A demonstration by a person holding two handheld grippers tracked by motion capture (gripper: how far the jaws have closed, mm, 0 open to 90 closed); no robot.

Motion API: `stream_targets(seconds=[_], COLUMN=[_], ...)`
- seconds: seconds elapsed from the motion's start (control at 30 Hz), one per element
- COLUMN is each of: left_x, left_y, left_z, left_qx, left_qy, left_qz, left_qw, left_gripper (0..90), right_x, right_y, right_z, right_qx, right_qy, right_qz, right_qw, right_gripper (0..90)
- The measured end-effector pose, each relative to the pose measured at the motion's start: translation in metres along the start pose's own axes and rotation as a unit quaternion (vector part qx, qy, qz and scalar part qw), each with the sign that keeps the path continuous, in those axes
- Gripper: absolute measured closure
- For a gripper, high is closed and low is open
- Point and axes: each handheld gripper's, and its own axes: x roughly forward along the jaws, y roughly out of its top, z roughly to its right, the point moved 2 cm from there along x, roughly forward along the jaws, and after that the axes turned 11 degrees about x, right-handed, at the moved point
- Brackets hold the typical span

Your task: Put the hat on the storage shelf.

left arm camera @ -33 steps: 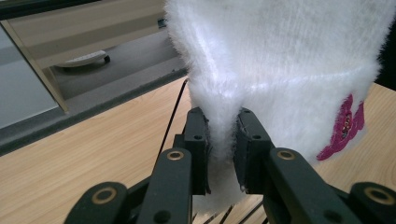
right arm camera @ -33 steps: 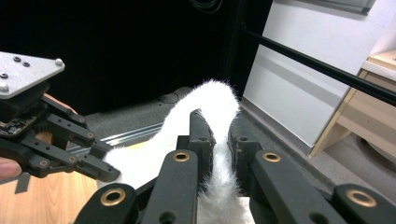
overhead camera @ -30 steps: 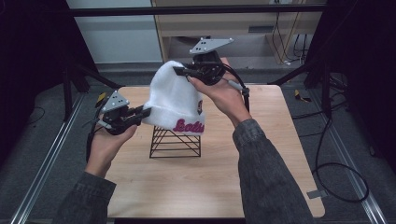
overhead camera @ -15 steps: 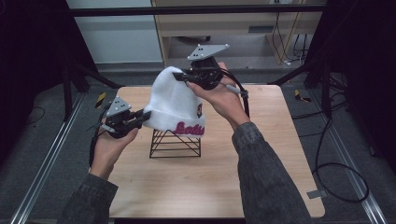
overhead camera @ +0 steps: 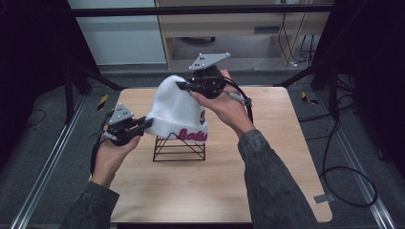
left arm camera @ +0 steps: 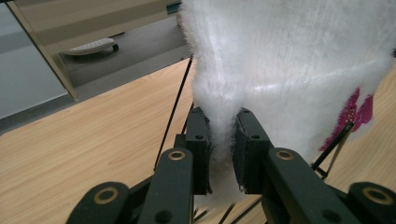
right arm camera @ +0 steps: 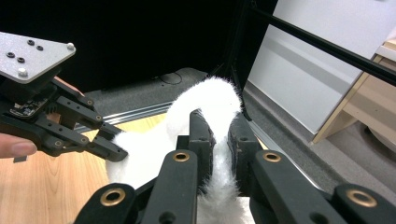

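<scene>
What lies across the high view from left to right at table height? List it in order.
Left claw → white hat on the wire stand → right claw at the hat's top → bare table.

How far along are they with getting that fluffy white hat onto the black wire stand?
Done: both grippers have a pinch on the white hat, the left gripper at its lower edge, the right gripper near its top. In hand: the hat is draped over the top of the wire stand, seemingly being pulled down. Left: seating it fully, probably, then letting go with both.
</scene>
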Motion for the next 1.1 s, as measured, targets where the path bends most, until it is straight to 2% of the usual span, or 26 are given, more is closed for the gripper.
stream_targets(seconds=[0.2,0.57,0.93,1.1], left_x=[-0.002,-0.004,-0.005,-0.002], left_y=[-0.006,-0.010,-0.026,-0.033], left_z=[0.001,0.002,0.001,0.003], left_qx=[-0.004,-0.002,-0.009,-0.008], left_qy=[-0.002,-0.003,-0.008,-0.014], left_qz=[-0.003,-0.006,-0.010,-0.011], left_qw=[1.0000,1.0000,0.9999,0.9998], left_gripper=[77.5,77.5,78.2,79.0], right_x=[0.000,0.000,0.003,0.005], right_y=[-0.008,-0.009,-0.014,-0.020], right_z=[0.002,-0.001,-0.012,-0.012], right_qx=[0.004,0.002,-0.009,-0.007], right_qy=[0.001,0.003,0.013,0.014], right_qz=[-0.005,-0.011,-0.030,-0.039], right_qw=[1.0000,0.9999,0.9994,0.9991], right_gripper=[83.3,83.3,83.0,82.9])
